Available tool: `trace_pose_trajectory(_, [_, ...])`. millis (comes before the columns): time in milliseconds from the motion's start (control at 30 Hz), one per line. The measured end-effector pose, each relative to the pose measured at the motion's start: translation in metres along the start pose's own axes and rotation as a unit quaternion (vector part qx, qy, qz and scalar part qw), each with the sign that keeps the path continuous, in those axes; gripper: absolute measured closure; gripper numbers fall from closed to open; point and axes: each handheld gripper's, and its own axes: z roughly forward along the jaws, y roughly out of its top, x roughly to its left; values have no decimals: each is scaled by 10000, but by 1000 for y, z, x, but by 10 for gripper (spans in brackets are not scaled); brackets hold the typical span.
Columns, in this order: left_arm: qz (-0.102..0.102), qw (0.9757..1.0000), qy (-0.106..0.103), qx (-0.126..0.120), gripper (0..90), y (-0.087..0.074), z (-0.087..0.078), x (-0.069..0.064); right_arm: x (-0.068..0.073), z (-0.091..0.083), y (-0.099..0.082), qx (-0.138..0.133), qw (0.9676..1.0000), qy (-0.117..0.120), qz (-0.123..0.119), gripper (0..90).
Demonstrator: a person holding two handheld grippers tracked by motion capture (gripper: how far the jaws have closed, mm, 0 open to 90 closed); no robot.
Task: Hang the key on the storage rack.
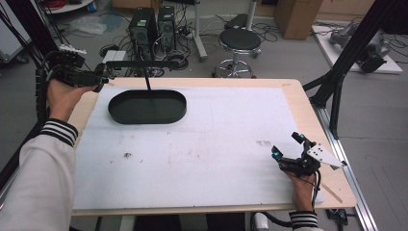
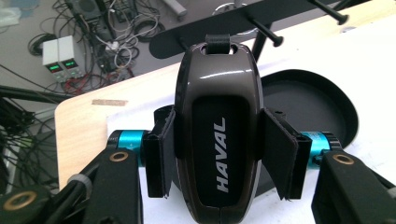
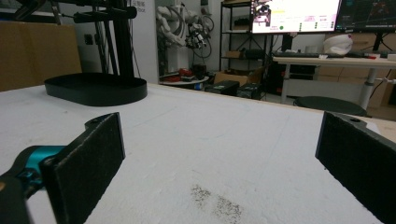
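One key fob (image 2: 218, 135) and I'm clamping it in my left gripper (image 2: 219, 154), long axis pointing at the rack (image 2: 261, 18) just ahead, loop (image 2: 218, 43) nearest a peg (image 2: 266, 31); right gripper (image 1: 291, 147) is idling wide open, well apart

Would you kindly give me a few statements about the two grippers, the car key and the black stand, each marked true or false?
1. The left gripper is shut on a HAVAL car key. True.
2. The right gripper holds a second key. False: its jaws stand open with nothing between them.
3. The black tray lies at the table's far left. True.
4. A key already hangs on the stand's pegs. False: the pegs in view are bare.
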Motion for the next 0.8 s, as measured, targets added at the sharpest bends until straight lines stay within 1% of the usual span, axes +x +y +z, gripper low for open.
trace_pose_trajectory(67, [-30,10000,37,-76,489,1,1,0,0,0,0,0,10000,1,1,3])
trace_pose_trajectory(133, [-77,9999,27,-145,489,1,2,1,0,0,0,-4,10000,4,-9,3])
trace_pose_trajectory(267, [-104,9997,50,-210,489,2,5,2,0,0,0,-9,10000,3,-10,3])
trace_pose_trajectory(400, [-173,9994,68,-285,489,2,8,3,0,0,0,-3,10000,4,-8,3])
trace_pose_trajectory(467, [-155,9993,87,-329,489,2,9,3,1,0,0,-2,10000,2,18,3])
trace_pose_trajectory(533, [-141,9992,90,-370,489,2,9,3,0,0,0,-8,10000,-2,-10,3])
trace_pose_trajectory(600, [-187,9991,13,-392,489,2,10,3,0,0,0,-11,10000,-3,-14,3])
trace_pose_trajectory(667, [-135,9991,56,-390,489,3,9,2,0,0,0,-2,10000,2,3,3])
trace_pose_trajectory(700, [-148,9990,42,-411,489,3,10,2,0,0,0,-2,10000,2,3,3])
trace_pose_trajectory(800, [-152,9986,82,-490,489,3,10,3,0,0,0,-8,10000,-1,-14,3])
